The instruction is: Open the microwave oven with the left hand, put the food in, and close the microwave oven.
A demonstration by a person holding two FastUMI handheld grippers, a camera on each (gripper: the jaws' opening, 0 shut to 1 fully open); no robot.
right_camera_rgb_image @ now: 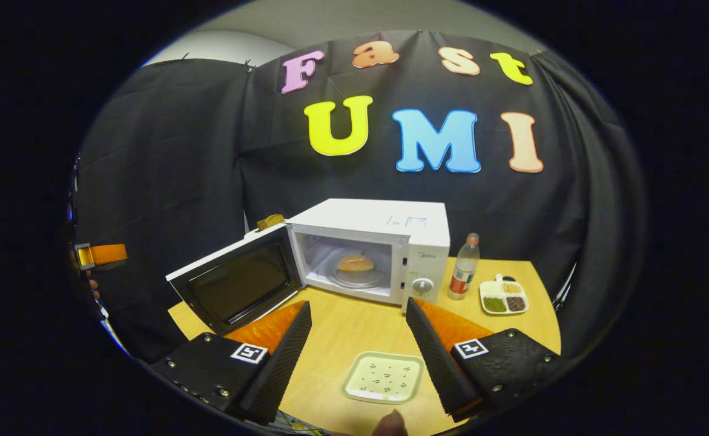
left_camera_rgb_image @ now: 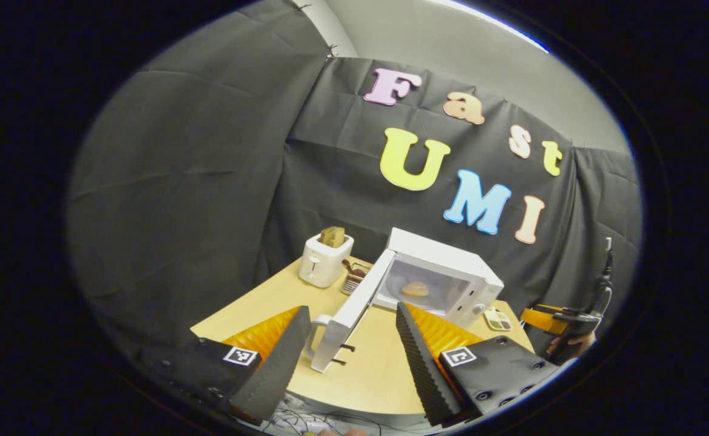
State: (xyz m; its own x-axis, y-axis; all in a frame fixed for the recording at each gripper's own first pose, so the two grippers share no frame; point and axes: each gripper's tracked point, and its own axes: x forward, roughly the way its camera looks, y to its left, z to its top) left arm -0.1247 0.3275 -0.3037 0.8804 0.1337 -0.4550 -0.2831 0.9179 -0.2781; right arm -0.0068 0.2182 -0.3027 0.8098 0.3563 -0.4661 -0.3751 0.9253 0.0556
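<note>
A white microwave oven (right_camera_rgb_image: 384, 242) stands at the back of the wooden table with its door (right_camera_rgb_image: 236, 284) swung wide to the left. A bun (right_camera_rgb_image: 355, 263) rests on the turntable inside; the left gripper view shows the same bun (left_camera_rgb_image: 415, 289) past the door (left_camera_rgb_image: 354, 306) seen edge-on. My left gripper (left_camera_rgb_image: 352, 348) hangs open in front of the door edge, touching nothing. My right gripper (right_camera_rgb_image: 359, 348) is open above an empty pale square plate (right_camera_rgb_image: 383, 377) near the table's front edge. The other gripper (left_camera_rgb_image: 563, 321) appears far right in the left gripper view.
A white toaster (left_camera_rgb_image: 325, 259) with bread in it and a holder of utensils (left_camera_rgb_image: 354, 277) stand left of the oven. A bottle (right_camera_rgb_image: 464, 275) and a small divided dish (right_camera_rgb_image: 503, 297) sit to the oven's right. Cables (left_camera_rgb_image: 312, 418) hang below the table's front edge (left_camera_rgb_image: 354, 402).
</note>
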